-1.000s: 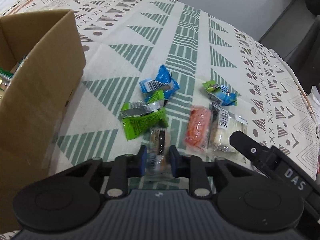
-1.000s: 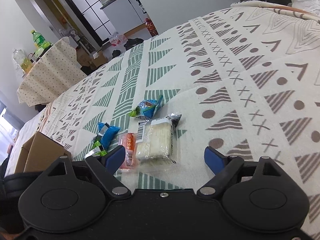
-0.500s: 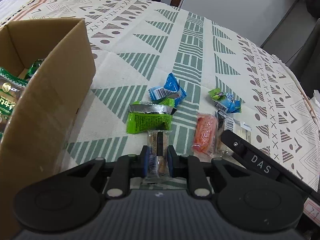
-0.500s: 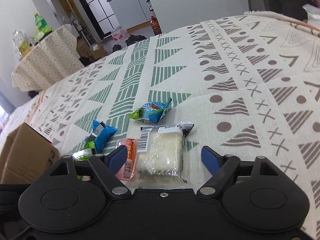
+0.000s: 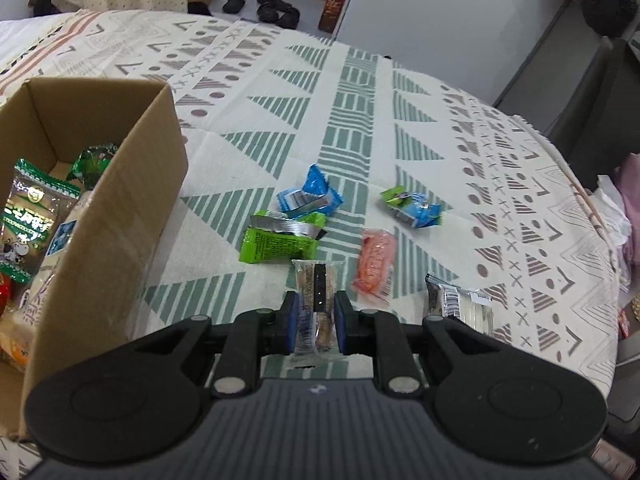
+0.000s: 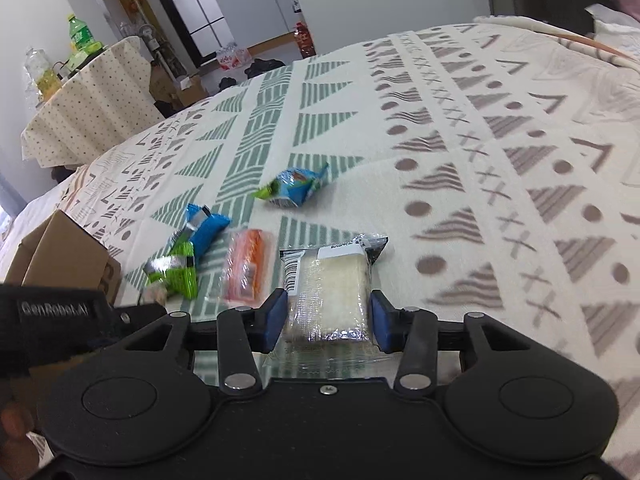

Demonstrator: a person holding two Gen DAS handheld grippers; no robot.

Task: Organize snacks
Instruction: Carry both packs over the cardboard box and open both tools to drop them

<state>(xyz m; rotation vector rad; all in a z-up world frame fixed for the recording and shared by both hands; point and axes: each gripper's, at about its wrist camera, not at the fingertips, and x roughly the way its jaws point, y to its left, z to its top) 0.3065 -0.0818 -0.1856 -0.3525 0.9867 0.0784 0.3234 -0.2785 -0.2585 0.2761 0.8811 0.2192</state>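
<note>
My left gripper [image 5: 316, 316] is shut on a clear-wrapped snack bar [image 5: 318, 292] and holds it just above the cloth, right of the open cardboard box [image 5: 120, 216]. My right gripper [image 6: 326, 316] has its pads against both sides of a white cake pack [image 6: 328, 288] lying on the cloth. Loose on the cloth are a green pack [image 5: 278, 240], a blue pack [image 5: 310, 198], a blue-green pack [image 5: 412, 208] and an orange pack [image 5: 374, 266]. The white cake pack also shows in the left wrist view [image 5: 460, 304].
The box holds several snack packs [image 5: 28, 216]. The patterned cloth [image 6: 480, 160] covers the whole surface and drops off at the far and right edges. A second clothed table with bottles [image 6: 80, 96] stands beyond.
My left gripper has lifted the clear-wrapped bar and drawn back toward the box. My right gripper has moved forward over the white cake pack and closed from wide open onto its sides.
</note>
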